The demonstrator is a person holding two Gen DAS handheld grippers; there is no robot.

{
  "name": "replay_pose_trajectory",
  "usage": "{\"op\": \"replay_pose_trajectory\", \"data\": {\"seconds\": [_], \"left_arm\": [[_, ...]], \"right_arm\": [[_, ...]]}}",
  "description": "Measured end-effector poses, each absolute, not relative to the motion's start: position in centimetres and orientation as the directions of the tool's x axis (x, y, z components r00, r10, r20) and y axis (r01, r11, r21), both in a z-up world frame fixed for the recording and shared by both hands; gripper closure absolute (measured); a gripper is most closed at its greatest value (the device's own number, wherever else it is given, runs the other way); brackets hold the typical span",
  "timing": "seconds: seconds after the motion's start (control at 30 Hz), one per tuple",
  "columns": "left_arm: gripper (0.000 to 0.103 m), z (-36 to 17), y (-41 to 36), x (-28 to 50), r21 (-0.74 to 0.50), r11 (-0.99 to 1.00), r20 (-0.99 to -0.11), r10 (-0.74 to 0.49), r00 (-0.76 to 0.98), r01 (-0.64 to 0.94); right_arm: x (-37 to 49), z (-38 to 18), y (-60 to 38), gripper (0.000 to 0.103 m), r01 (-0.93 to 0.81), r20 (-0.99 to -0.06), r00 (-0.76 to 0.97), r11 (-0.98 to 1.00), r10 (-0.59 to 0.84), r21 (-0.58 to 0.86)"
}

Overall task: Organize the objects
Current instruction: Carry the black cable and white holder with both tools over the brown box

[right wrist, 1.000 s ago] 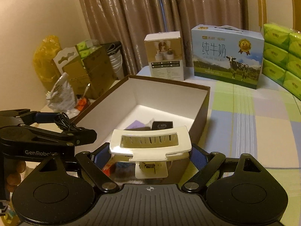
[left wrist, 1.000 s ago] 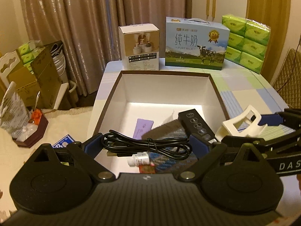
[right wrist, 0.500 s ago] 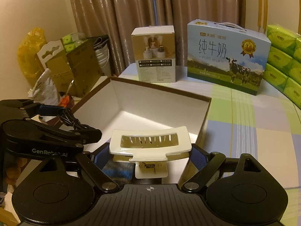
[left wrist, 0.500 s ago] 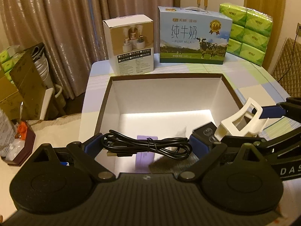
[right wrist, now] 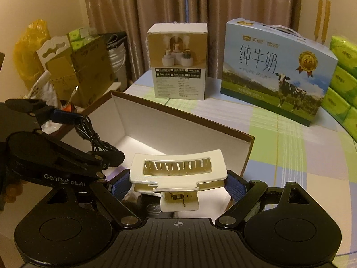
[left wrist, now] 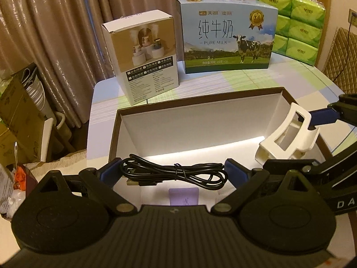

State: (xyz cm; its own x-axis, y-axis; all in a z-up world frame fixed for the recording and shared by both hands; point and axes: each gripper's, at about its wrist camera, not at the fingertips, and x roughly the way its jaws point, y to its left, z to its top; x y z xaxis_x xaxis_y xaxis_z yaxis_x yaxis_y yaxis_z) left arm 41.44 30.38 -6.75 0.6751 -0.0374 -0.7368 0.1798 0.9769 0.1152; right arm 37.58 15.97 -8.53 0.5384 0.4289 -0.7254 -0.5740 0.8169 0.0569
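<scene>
A coiled black USB cable (left wrist: 174,175) is clamped between the blue pads of my left gripper (left wrist: 174,174), which hangs over the open brown box (left wrist: 200,99) with white inside walls. My right gripper (right wrist: 178,184) is shut on a white hair claw clip (right wrist: 177,172) and also hovers over the box (right wrist: 185,116). From the left wrist the clip (left wrist: 287,138) and the right gripper show at the box's right side. From the right wrist the cable (right wrist: 93,134) and the left gripper show at the left. A purple card (left wrist: 184,195) lies on the box floor.
At the table's back stand a white humidifier carton (left wrist: 142,55), a blue milk carton (left wrist: 227,35) and green tissue packs (left wrist: 296,22). Checked tablecloth (right wrist: 301,156) spreads to the right of the box. Cardboard and bags (right wrist: 73,67) pile up beyond the table's left edge.
Both grippers have moved forward over the box and a little lower, each keeping its hold. The items on the near box floor have slipped out of view under them.
</scene>
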Motion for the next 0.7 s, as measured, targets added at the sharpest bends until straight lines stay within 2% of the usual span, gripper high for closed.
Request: {"op": "replay_pose_trajectory", "data": {"seconds": [0.7], "left_arm": [[0.006,-7.8,30.2,43.4,0.145,0.963,-0.77,-0.033,0.637,0.225]], "right_arm": [[37.9,-9.9,16.9,0.018,-0.619,-0.747,0.528,0.785,0.403,-0.014]]}}
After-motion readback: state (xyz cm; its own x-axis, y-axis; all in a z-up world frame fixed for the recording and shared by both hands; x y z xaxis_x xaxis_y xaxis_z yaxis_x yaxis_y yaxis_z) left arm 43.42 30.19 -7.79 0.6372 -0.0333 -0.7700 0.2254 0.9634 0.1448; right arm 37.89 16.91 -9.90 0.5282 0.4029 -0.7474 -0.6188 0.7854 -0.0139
